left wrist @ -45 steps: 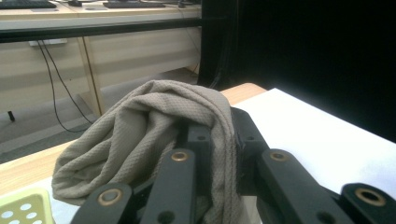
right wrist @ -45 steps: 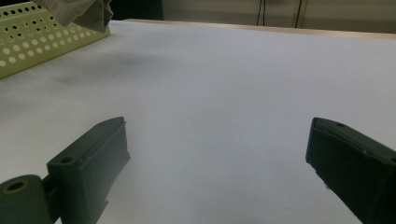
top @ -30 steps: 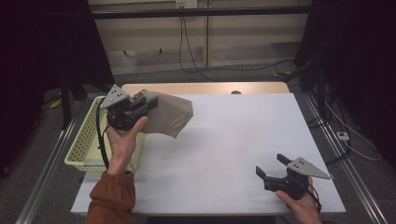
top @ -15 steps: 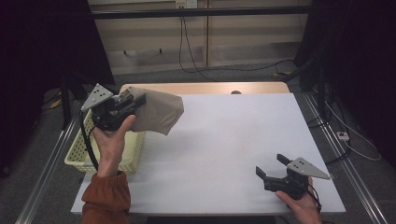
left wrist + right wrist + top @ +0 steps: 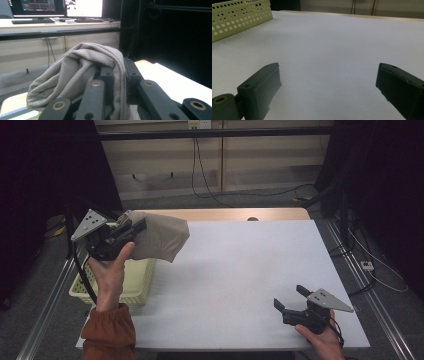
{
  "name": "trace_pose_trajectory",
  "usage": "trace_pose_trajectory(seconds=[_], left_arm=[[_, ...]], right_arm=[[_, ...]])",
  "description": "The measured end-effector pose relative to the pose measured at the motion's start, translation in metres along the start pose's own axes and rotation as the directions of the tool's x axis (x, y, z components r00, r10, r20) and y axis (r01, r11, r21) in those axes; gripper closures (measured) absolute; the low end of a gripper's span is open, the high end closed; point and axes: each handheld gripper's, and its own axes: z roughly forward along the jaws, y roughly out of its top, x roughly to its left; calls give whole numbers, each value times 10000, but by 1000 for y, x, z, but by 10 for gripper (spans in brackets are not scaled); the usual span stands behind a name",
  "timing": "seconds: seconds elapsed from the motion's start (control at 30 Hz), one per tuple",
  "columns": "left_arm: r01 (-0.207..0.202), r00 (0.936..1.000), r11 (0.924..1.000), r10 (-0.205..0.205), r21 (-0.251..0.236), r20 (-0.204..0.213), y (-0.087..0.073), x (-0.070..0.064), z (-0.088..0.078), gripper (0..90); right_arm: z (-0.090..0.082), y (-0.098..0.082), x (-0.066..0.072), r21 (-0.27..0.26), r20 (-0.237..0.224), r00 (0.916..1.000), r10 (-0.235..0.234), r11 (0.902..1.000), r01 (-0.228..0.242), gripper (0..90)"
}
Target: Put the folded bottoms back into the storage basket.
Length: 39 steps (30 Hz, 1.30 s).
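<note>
Since a second ago: left claw [image 5: 132, 226] has carried the cloth [image 5: 160, 237] away from the middle of the tabletop, out toward the left edge, and a touch higher; right claw [image 5: 292, 299] has stayed put.

Left claw: clenched on the beige cloth, held up in the air by the hand [image 5: 111, 272] with the orange sleeve [image 5: 107, 335]; in the left gripper view the black jaws [image 5: 117, 82] pinch bunched folds of the fabric [image 5: 75, 72].

Cloth: off the tabletop, a rumpled bundle hanging from the left claw, above the far end of the basket and the tabletop's left edge; touching neither, as far as the high view shows.

Basket: pale yellow, perforated [image 5: 132, 280], at the left edge of the tabletop, right below the raised hand; its dotted wall [image 5: 239, 16] shows far off in the right gripper view.

Right claw: released, jaws spread wide with bare white surface between them; low over the near right corner, resting in the other hand [image 5: 322, 340].

Tabletop: white [image 5: 240, 265], a wooden strip along its far edge.

Gap: the two claws are well apart, one at far left and raised, one at near right and low.

Background: monitors [image 5: 57, 6] on a desk beyond the cloth in the left gripper view.
</note>
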Motion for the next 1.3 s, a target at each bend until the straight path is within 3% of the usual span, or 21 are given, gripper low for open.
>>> trace_pose_trajectory(seconds=[0.53,0.8,0.9,1.0,1.3], left_arm=[[188,9973,9982,-227,-562,-693,8,17,-28,807],[97,9947,9995,-127,-301,-1022,14,21,-40,807],[250,9938,9985,-301,-485,-1075,8,26,-46,807],[352,9924,9991,-378,-242,-1175,3,32,-47,807],[647,9884,9978,-664,-172,-1364,-4,42,-51,807]], right_arm=[[0,0,0,14,36,10000,22,10000,-22,50],[0,-1,-2,16,130,9999,71,10000,-71,49],[1,0,-1,40,138,9999,62,10000,-63,49],[2,0,0,48,131,9999,18,10000,-19,49],[1,-1,0,71,83,10000,-43,10000,42,49]])
